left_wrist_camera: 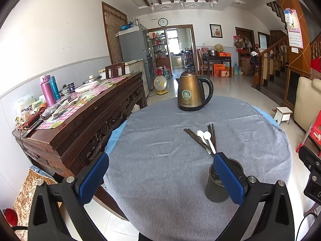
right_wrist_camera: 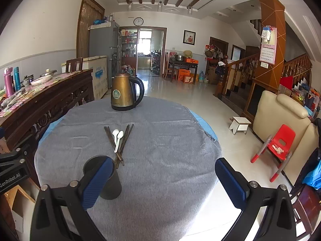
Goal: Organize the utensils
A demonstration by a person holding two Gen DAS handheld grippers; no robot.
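Two white spoons [left_wrist_camera: 205, 137] lie among several dark chopsticks [left_wrist_camera: 197, 140] on the grey tablecloth. A dark utensil holder cup [left_wrist_camera: 216, 188] stands upright just in front of them. My left gripper [left_wrist_camera: 160, 177] is open and empty, above the table's near edge, with the cup behind its right finger. In the right wrist view the spoons [right_wrist_camera: 117, 137] and chopsticks [right_wrist_camera: 123, 142] lie beyond the cup [right_wrist_camera: 111, 186]. My right gripper [right_wrist_camera: 163, 182] is open and empty, with the cup behind its left finger.
A brass electric kettle [left_wrist_camera: 193, 91] stands at the far side of the round table [left_wrist_camera: 160, 150]. A cluttered wooden sideboard [left_wrist_camera: 80, 108] runs along the left. A red child's chair [right_wrist_camera: 278, 146], white stool [right_wrist_camera: 239, 124] and cream sofa [right_wrist_camera: 280, 116] stand on the right.
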